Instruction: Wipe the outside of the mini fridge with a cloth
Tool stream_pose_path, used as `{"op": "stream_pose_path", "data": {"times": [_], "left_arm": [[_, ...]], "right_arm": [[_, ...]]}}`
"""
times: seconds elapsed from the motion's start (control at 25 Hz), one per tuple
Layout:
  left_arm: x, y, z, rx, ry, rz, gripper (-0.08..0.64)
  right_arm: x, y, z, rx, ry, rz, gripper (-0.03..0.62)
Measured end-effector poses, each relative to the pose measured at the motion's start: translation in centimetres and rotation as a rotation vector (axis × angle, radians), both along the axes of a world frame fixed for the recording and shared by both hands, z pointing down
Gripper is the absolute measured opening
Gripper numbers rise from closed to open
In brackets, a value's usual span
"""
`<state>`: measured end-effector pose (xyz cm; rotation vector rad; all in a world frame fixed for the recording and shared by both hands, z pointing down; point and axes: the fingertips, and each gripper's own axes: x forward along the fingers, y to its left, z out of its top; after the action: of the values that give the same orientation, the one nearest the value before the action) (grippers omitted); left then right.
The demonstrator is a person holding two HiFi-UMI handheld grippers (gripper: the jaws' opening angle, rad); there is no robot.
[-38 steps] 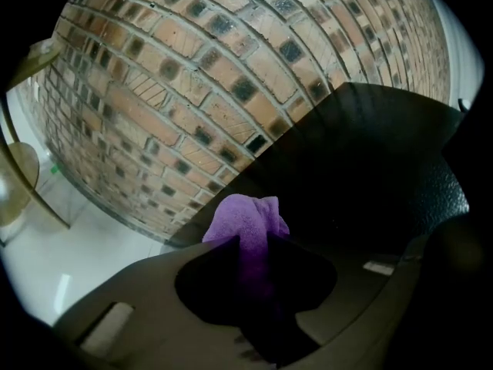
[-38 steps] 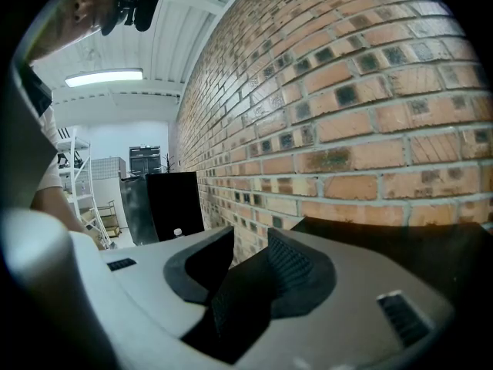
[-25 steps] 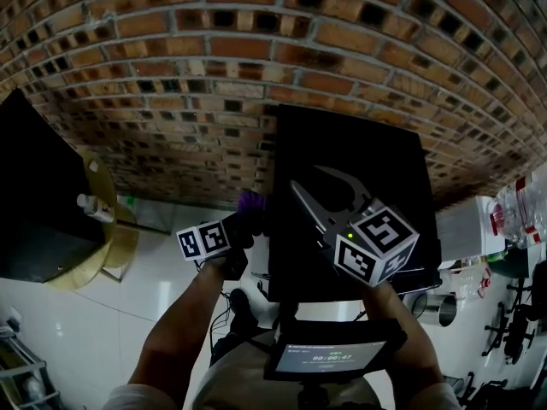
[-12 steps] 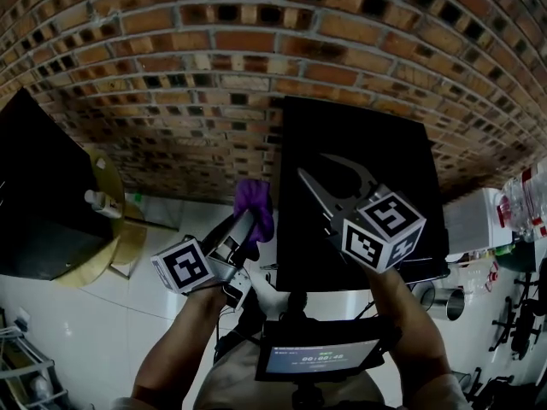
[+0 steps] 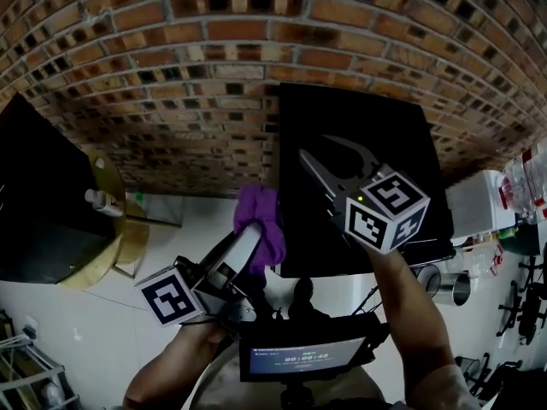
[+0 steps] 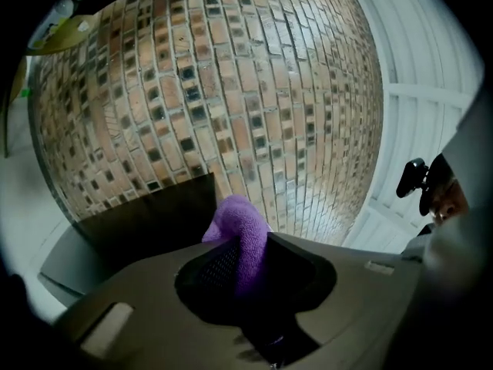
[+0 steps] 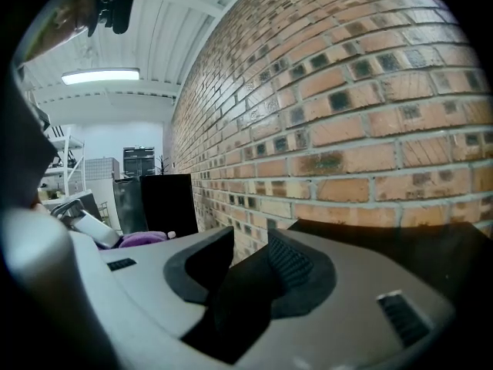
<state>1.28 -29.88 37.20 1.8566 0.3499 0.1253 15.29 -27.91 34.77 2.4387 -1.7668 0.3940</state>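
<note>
Purple cloth (image 5: pixel 261 220), black mini fridge (image 5: pixel 350 114)

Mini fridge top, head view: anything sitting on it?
Only the right gripper shows over the mini fridge top, jaws apart and empty; whether it touches is unclear. Nothing else shows on the visible top. The patch beneath the gripper is covered.

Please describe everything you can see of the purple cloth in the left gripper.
The purple cloth looks soft and fuzzy, like microfibre. It is bunched into a small wad, and the left gripper is shut on it, so a rounded tuft sticks out past the jaw tips. It is held in the air beside the left edge of the black mini fridge; whether it touches the fridge cannot be told. Only the jaws are seen touching it.
</note>
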Motion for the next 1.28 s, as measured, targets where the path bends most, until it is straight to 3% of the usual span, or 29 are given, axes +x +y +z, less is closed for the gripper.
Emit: {"op": "stream_pose_path", "data": {"times": [0.2, 0.48, 0.8, 1.0, 1.28], "left_arm": [[-0.1, 1.7, 1.9, 0.021, -0.049, 0.036, 0.086], [0.4, 2.1, 3.6, 0.103, -0.083, 0.004, 0.084], [0.4, 1.4, 4.4, 0.155, -0.120, -0.050, 0.084], [0.4, 1.5, 4.8, 0.164, -0.115, -0.062, 0.084], [0.3, 1.5, 5.2, 0.146, -0.119, -0.032, 0.083]], "right_arm": [[0.4, 0.2, 0.0, 0.002, 0.004, 0.033, 0.133], [-0.3, 0.9, 0.2, -0.022, -0.002, 0.017, 0.133], [-7.6, 3.5, -0.5, -0.063, -0.039, -0.107, 0.133], [-8.4, 4.4, 1.2, -0.093, -0.047, -0.154, 0.133], [-9.2, 4.1, 2.0, -0.148, 0.049, -0.199, 0.132]]}}
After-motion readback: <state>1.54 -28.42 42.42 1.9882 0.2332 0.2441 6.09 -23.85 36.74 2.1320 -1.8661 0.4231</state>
